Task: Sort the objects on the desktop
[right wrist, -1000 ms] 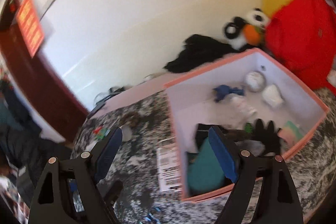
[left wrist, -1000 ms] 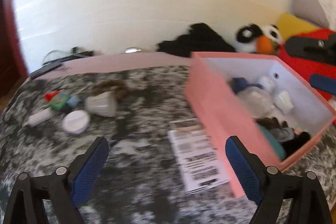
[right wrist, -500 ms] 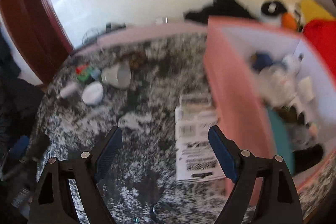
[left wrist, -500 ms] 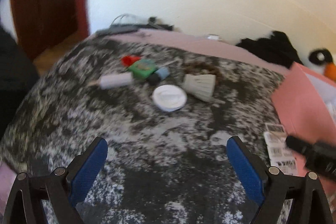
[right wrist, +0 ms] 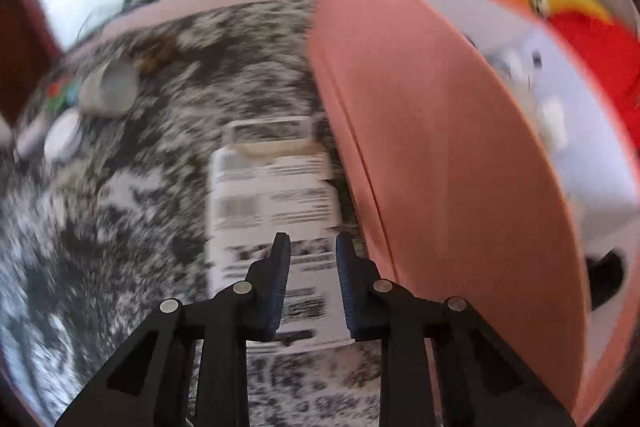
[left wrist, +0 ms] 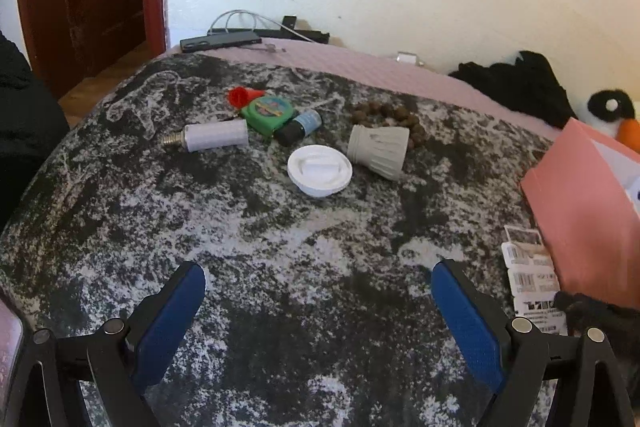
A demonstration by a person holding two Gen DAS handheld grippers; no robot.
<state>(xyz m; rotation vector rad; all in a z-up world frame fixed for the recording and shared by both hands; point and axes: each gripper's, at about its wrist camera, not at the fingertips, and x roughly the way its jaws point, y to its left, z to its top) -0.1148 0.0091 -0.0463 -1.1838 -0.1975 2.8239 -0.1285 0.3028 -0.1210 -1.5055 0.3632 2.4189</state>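
The label sheet (right wrist: 276,223), white paper printed with barcodes and black text, is lying flat on the mottled black-and-white tabletop (left wrist: 280,267), touching the pink box (right wrist: 448,167). The right gripper (right wrist: 308,253) is hovering low over the sheet, its fingers narrowed to a slim gap with nothing between them; half a second ago they were spread wide. The left gripper (left wrist: 318,281) is holding its blue pads wide apart, empty. Beyond it are sitting a round white lid (left wrist: 319,170), a ribbed grey bulb base (left wrist: 378,150), a white tube (left wrist: 214,135) and a green tape measure (left wrist: 269,111).
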